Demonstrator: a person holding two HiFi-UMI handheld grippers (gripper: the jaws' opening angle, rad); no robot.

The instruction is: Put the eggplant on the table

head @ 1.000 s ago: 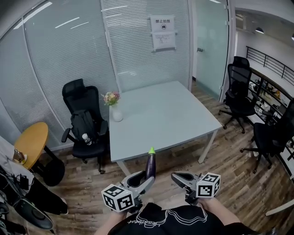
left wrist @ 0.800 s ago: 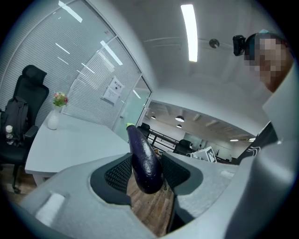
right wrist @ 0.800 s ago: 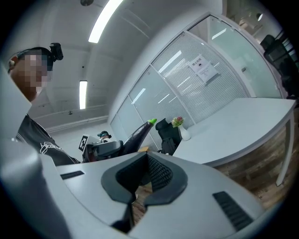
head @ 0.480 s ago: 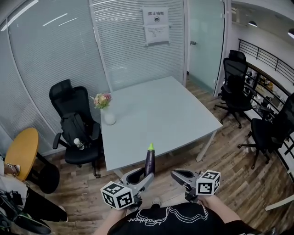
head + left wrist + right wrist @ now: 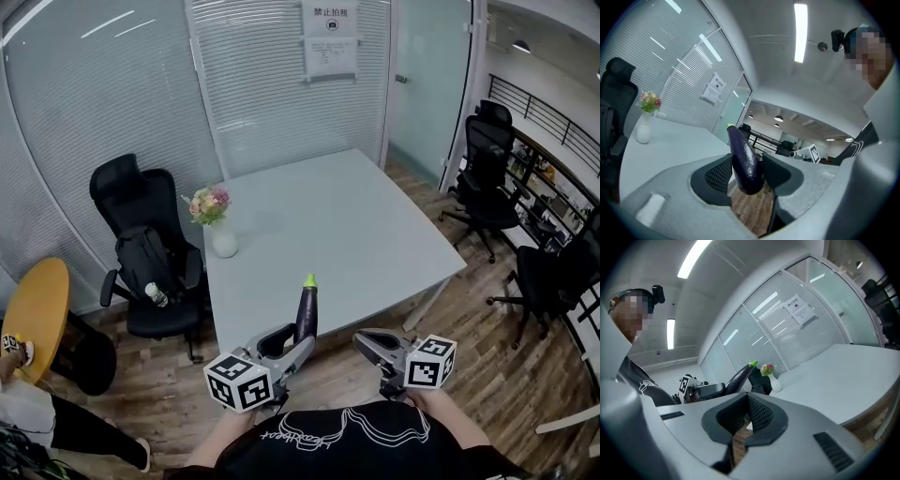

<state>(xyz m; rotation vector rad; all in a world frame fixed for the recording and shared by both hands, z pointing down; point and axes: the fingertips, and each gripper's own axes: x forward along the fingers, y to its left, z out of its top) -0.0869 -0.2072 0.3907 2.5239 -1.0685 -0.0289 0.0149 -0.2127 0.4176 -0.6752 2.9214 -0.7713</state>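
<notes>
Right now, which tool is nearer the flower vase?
Left. The left tool, holding the eggplant, is below-right of the vase; the right tool is farther right.

- White vase [image 5: 224, 242] of pink flowers [image 5: 209, 202], far left.
- Black office chair [image 5: 127, 192] left of it, carrying a black backpack [image 5: 142, 258] and a bottle [image 5: 157, 295].
- Round yellow side table [image 5: 33, 309], left edge.
- Paper notices [image 5: 330, 42] on the far frosted wall.
- More office chairs [image 5: 478, 178], far right.
</notes>
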